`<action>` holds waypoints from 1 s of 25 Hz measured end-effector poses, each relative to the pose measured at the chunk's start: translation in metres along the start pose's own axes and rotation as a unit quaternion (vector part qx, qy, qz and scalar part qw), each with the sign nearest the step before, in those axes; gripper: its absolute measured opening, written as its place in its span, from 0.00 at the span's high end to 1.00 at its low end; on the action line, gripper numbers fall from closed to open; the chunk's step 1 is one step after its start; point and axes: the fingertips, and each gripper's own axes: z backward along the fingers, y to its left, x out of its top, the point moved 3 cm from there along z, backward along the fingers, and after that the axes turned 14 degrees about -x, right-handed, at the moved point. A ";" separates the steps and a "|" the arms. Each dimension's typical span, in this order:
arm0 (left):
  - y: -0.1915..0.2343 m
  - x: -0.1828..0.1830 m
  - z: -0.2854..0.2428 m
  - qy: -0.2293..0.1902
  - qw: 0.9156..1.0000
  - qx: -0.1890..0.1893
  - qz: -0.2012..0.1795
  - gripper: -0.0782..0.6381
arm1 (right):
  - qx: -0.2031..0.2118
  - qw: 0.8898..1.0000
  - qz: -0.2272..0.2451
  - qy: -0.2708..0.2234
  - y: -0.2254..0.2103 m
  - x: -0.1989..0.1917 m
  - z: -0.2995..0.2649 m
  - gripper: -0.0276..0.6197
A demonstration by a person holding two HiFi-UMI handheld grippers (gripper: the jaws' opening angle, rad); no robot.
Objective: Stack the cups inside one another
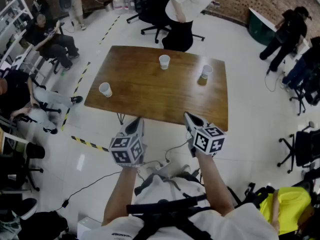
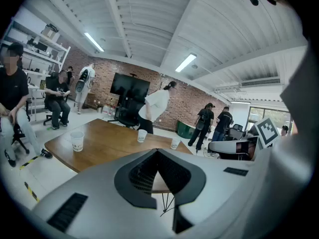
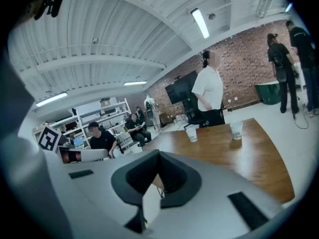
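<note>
Three white paper cups stand apart on the wooden table [image 1: 150, 94]: a left cup [image 1: 105, 89], a far middle cup [image 1: 164, 61] and a right cup [image 1: 206, 72]. Both grippers hover in front of the table's near edge, short of every cup. My left gripper [image 1: 137, 122] is shut and holds nothing; its view shows the left cup [image 2: 77, 140], the middle cup [image 2: 142, 135] and the right cup [image 2: 175, 143] beyond the closed jaws. My right gripper [image 1: 189, 117] is also shut and holds nothing; the middle cup [image 3: 191, 133] and the right cup [image 3: 236, 129] show in its view.
A person [image 1: 182, 9] stands at the table's far edge beside an office chair [image 1: 152, 14]. Seated people [image 1: 50, 39] and shelves line the left; more people [image 1: 287, 34] stand at the right. Yellow-black tape [image 1: 90, 144] and cables [image 1: 170, 154] lie on the floor near me.
</note>
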 end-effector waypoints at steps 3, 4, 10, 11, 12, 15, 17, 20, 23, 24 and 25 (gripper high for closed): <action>0.002 -0.001 -0.003 0.008 1.000 -0.007 -0.004 0.89 | -0.004 1.000 -0.001 -0.002 0.003 -0.001 -0.002 0.94; 0.003 -0.001 -0.003 0.010 1.000 -0.009 -0.005 0.89 | -0.005 1.000 -0.002 -0.001 0.003 -0.002 -0.003 0.94; 0.008 -0.004 0.002 0.023 1.000 -0.021 -0.005 0.89 | -0.018 1.000 -0.012 0.001 0.009 -0.010 0.000 0.94; 0.009 -0.005 0.004 0.025 0.999 -0.023 -0.005 0.89 | -0.021 1.000 -0.013 0.000 0.011 -0.011 0.001 0.94; 0.010 -0.005 0.006 0.026 0.999 -0.026 -0.004 0.89 | -0.025 1.000 -0.014 -0.001 0.013 -0.012 0.004 0.94; 0.013 -0.005 0.014 0.029 0.999 -0.034 -0.005 0.89 | -0.037 0.999 -0.017 -0.006 0.019 -0.012 0.008 0.94; 0.017 -0.004 0.016 0.030 0.999 -0.038 -0.008 0.89 | -0.042 0.999 -0.017 -0.009 0.019 -0.013 0.008 0.94; 0.021 -0.008 0.017 0.032 0.999 -0.043 -0.006 0.89 | -0.049 0.999 -0.017 -0.007 0.021 -0.019 0.009 0.94; 0.022 -0.013 0.015 0.034 0.998 -0.050 -0.001 0.89 | -0.054 0.998 -0.020 -0.006 0.020 -0.023 0.010 0.94; 0.022 -0.013 0.013 0.035 0.998 -0.051 -0.001 0.89 | -0.056 0.998 -0.021 -0.006 0.018 -0.022 0.009 0.94; 0.021 -0.013 0.010 0.036 0.998 -0.053 -0.001 0.89 | -0.057 0.998 -0.022 -0.006 0.014 -0.021 0.007 0.94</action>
